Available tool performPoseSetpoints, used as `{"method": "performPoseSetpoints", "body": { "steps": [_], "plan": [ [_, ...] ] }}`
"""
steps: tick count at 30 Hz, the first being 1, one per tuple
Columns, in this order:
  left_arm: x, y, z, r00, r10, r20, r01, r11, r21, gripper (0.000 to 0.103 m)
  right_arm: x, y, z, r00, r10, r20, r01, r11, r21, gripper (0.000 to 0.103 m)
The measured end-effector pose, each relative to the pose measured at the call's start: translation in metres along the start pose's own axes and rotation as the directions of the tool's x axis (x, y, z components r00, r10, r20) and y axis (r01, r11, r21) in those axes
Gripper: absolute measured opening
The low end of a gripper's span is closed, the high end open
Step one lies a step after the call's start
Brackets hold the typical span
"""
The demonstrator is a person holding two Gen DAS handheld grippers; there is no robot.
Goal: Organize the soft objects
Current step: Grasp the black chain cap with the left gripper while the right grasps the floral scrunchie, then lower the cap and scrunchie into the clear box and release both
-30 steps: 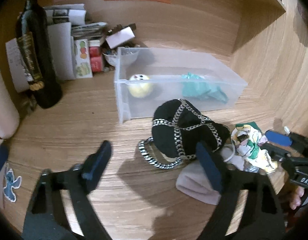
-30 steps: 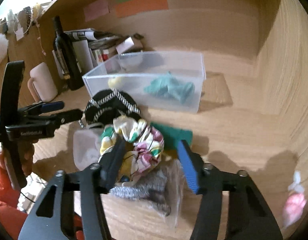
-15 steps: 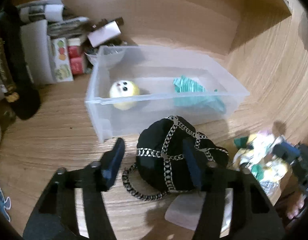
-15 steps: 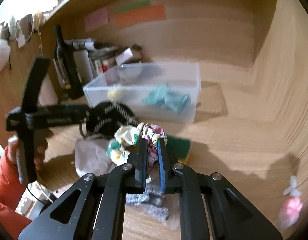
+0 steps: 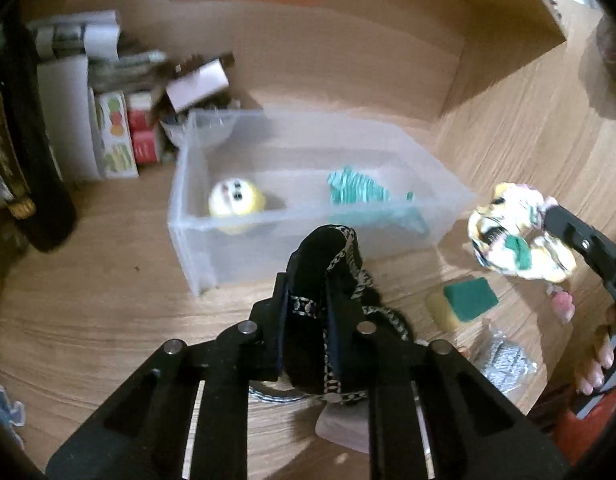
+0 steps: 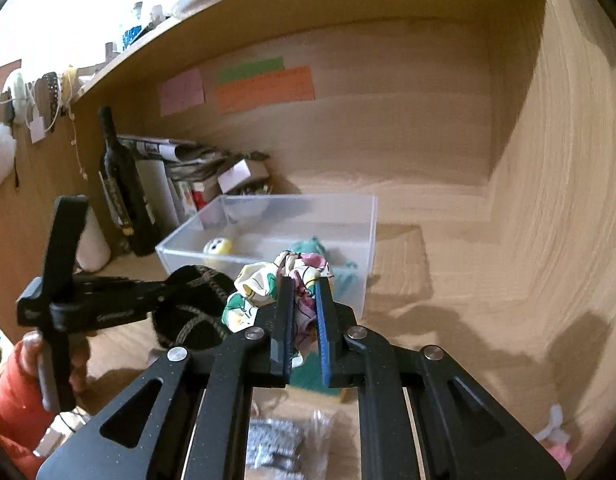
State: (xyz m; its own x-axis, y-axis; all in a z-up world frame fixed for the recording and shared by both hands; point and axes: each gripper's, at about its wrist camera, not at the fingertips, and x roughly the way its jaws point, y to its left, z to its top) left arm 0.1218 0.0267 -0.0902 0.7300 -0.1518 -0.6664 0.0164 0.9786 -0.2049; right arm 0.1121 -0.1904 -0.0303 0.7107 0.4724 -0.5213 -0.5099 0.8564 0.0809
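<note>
My left gripper [image 5: 306, 280] is shut on a black soft pouch with silver chain trim [image 5: 324, 248] and holds it above the desk, just in front of a clear plastic bin [image 5: 180, 216]. The bin holds a yellow plush ball [image 5: 236, 202] and a teal cloth [image 5: 356, 190]. My right gripper [image 6: 304, 284] is shut on a floral scrunchie [image 6: 260, 284] and holds it in the air near the bin's right end; the scrunchie also shows in the left wrist view [image 5: 516, 240]. The black pouch shows in the right wrist view [image 6: 192, 312].
A green and yellow sponge [image 5: 466, 300], a grey knit item in plastic [image 5: 504, 364] and a pale pink cloth [image 5: 344, 428] lie on the desk. A dark wine bottle [image 5: 32, 160], boxes and papers [image 5: 116, 144] stand at the back left. Wooden walls close the alcove.
My left gripper closed on the black pouch and lifted it. My right gripper closed on the scrunchie and raised it off the pile toward the bin.
</note>
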Motion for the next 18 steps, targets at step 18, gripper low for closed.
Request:
{"method": "performPoseSetpoints", "body": {
  "steps": [18],
  "plan": [
    [-0.052, 0.000, 0.066, 0.971, 0.037, 0.238, -0.041, 0.999, 0.011, 0.015, 0.023, 0.003, 0.057, 0.996, -0.013, 0.090, 0.018, 0.998, -0.058, 0.009]
  ]
}}
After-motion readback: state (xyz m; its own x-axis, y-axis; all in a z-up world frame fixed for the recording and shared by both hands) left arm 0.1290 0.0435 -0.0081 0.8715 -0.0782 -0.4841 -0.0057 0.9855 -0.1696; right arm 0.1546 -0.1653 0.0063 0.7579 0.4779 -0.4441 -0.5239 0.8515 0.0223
